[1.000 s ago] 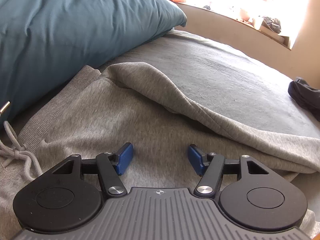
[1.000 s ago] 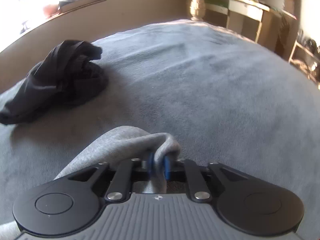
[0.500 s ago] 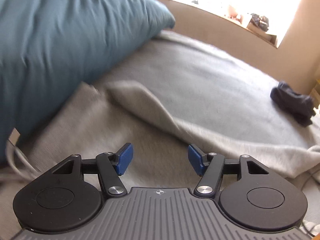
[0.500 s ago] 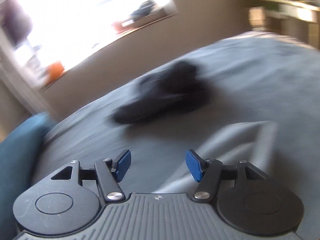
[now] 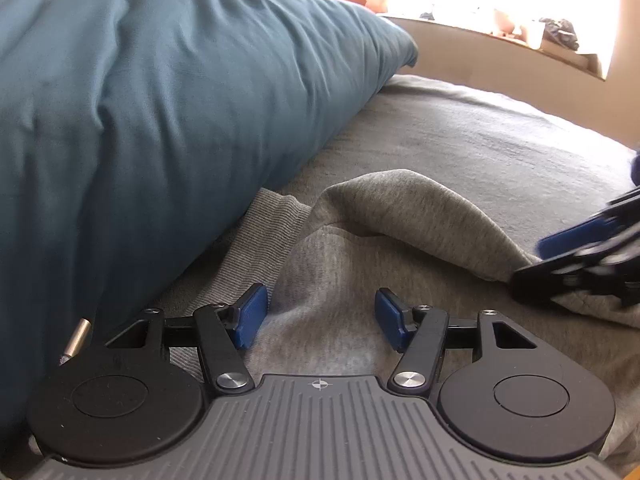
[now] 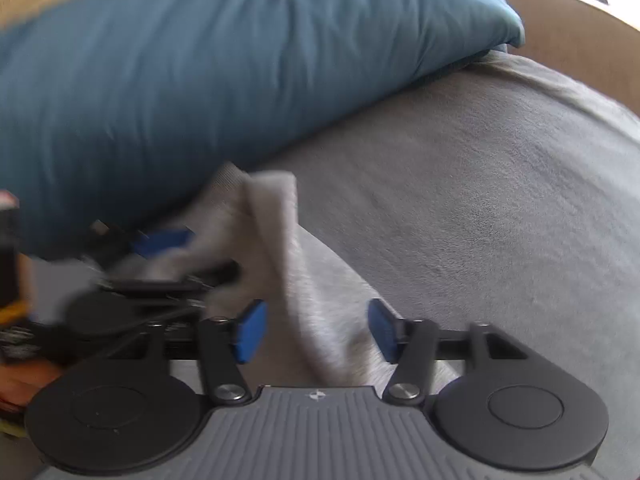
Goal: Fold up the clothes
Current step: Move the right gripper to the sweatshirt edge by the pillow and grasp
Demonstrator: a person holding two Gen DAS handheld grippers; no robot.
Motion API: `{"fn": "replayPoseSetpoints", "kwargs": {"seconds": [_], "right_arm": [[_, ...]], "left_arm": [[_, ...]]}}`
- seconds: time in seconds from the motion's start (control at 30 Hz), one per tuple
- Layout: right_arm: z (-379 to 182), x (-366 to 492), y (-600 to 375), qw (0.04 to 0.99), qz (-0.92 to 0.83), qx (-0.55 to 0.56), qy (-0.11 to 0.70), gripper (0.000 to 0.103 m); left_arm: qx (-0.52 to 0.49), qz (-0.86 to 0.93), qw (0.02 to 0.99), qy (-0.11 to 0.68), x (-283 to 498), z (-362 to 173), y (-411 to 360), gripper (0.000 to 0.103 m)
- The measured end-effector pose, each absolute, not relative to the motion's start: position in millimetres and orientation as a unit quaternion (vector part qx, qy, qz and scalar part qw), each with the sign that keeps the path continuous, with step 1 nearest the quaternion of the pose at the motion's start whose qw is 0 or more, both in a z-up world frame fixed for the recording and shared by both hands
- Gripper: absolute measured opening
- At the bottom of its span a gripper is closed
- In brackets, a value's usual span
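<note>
A light grey sweat garment lies on the bed with a ribbed band against the pillow and a fold raised across it. My left gripper hovers open over the cloth, nothing between its pads. My right gripper comes in blurred at the right edge, at the fold. In the right wrist view the right gripper has its jaws closing around the raised fold of the garment; the pads do not press on it. The left gripper shows blurred at the left.
A big teal pillow fills the left and back, touching the garment. The grey blanket of the bed stretches to the right. A metal drawstring tip lies by the left gripper. A cluttered sill runs under the bright window.
The right gripper let go of the garment's end, swung left away from the dark clothes pile toward the pillow, and now straddles the fold. The left gripper shifted a little toward the pillow, still open.
</note>
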State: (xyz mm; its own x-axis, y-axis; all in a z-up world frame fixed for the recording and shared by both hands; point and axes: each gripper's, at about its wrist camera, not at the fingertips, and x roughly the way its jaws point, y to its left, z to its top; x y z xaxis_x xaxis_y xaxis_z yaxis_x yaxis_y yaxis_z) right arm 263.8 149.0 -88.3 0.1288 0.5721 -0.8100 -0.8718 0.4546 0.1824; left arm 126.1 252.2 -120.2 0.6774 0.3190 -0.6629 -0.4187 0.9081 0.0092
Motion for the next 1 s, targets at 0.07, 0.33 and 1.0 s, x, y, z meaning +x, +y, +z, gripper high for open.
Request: {"fn": "replayPoseSetpoints", "kwargs": {"seconds": [0.07,0.33,1.0], "right_arm": [[-86.8,267.4,152.5,0.745,0.477,-0.187,0.427,0.005],[-104.5,305.7,187.9,0.774,0.395,-0.294,0.398,0.006],[-87.1,341.5,297.1,0.650,0.583,-0.191,0.448,0.055]], "left_arm": [[-0.073,0.197,0.915,0.343,123.2,-122.0,254.3,0.060],[-0.077,0.186,0.923,0.327,113.4,-124.2,256.4,0.060],[-0.088,0.169,0.935,0.298,93.2,-120.0,258.4,0.060]]}}
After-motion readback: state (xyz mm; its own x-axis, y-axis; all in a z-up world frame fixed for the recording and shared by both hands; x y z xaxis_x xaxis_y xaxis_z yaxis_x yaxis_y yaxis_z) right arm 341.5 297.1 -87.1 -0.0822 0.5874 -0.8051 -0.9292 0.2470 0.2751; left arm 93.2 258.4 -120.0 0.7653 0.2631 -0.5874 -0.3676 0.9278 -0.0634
